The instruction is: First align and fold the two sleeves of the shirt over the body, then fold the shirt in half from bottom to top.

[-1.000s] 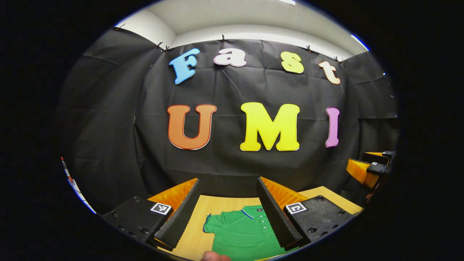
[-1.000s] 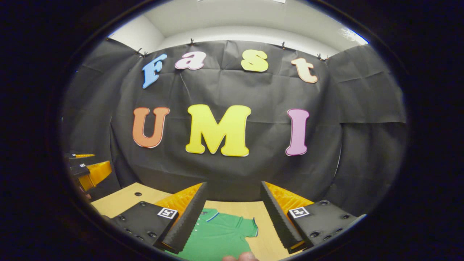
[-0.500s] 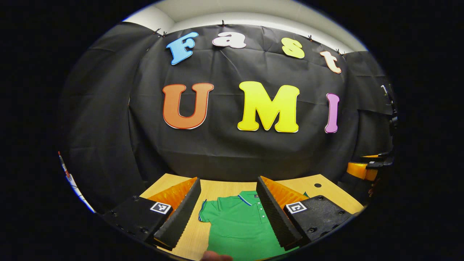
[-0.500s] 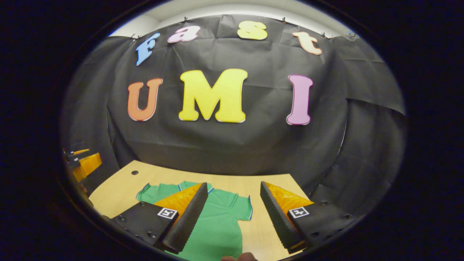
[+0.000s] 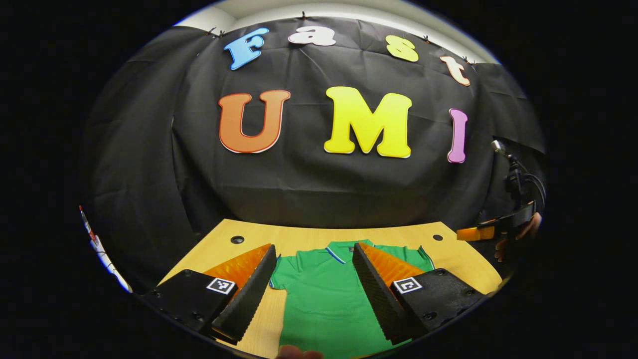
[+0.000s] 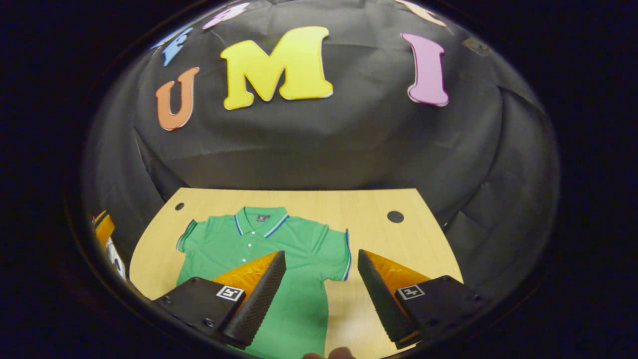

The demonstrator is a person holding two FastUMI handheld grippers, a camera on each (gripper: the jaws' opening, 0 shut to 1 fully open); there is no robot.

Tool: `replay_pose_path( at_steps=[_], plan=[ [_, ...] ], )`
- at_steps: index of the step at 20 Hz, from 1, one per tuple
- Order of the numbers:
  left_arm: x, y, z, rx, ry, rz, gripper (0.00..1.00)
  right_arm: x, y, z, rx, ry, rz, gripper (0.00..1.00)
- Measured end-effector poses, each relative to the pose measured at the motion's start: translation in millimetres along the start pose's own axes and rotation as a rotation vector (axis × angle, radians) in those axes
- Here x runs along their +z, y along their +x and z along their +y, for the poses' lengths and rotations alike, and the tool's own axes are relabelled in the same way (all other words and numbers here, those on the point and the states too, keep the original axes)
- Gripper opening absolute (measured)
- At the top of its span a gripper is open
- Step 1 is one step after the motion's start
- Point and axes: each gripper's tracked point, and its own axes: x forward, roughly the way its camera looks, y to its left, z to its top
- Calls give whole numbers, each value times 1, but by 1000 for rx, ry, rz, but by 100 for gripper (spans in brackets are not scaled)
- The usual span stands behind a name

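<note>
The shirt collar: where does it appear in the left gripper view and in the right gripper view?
Left gripper view: shirt collar lies low at the centre, between that gripper's open jaws.
Right gripper view: collar lies left of centre, above the jaws.
Shared landmark: the round hole in the table, to the collar's right.

This is a staged recording booth, a lab set-up and not a home. A creased black cloth wall (image 6: 319,139) closes off the back and both sides across the upper and middle part of both views, pinned with small clips (image 5: 302,15) along its top edge, where a strip of plain pale room wall (image 5: 349,11) shows at the top of the left gripper view. In the lower part of each view stands a light wooden table (image 6: 379,204) with round cable holes (image 6: 395,216), like an office desk.
</note>
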Motion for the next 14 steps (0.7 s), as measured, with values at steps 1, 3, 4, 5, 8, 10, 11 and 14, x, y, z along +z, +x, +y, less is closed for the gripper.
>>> replay_pose_path(
  at_steps=[1, 3, 4, 5, 8, 10, 11, 14],
  plan=[
    [-3, 2, -3, -7, -6, 8, 99, -4, 18, -8, 0, 17, 38, 93],
    [-9, 8, -5, -5, 1, 26, 99, -14, 51, -23, -1, 52, 118, 95],
    [-13, 10, -3, 3, 12, 37, 99, -19, 68, -30, -3, 67, 162, 95],
    [-16, 12, -1, 10, 20, 48, 99, -24, 83, -36, -3, 85, 202, 94],
    [-20, 16, 9, 41, 6, 59, 99, -43, 122, -53, -25, 91, 294, 95],
    [-28, 19, 12, 65, -14, 79, 99, -58, 140, -53, -15, 69, 346, 98],
    [-33, 19, 13, 71, -26, 93, 99, -62, 148, -53, -9, 62, 366, 94],
    [-46, 16, 9, 74, -49, 126, 99, -64, 170, -57, -19, 36, 372, 75]
  ],
)
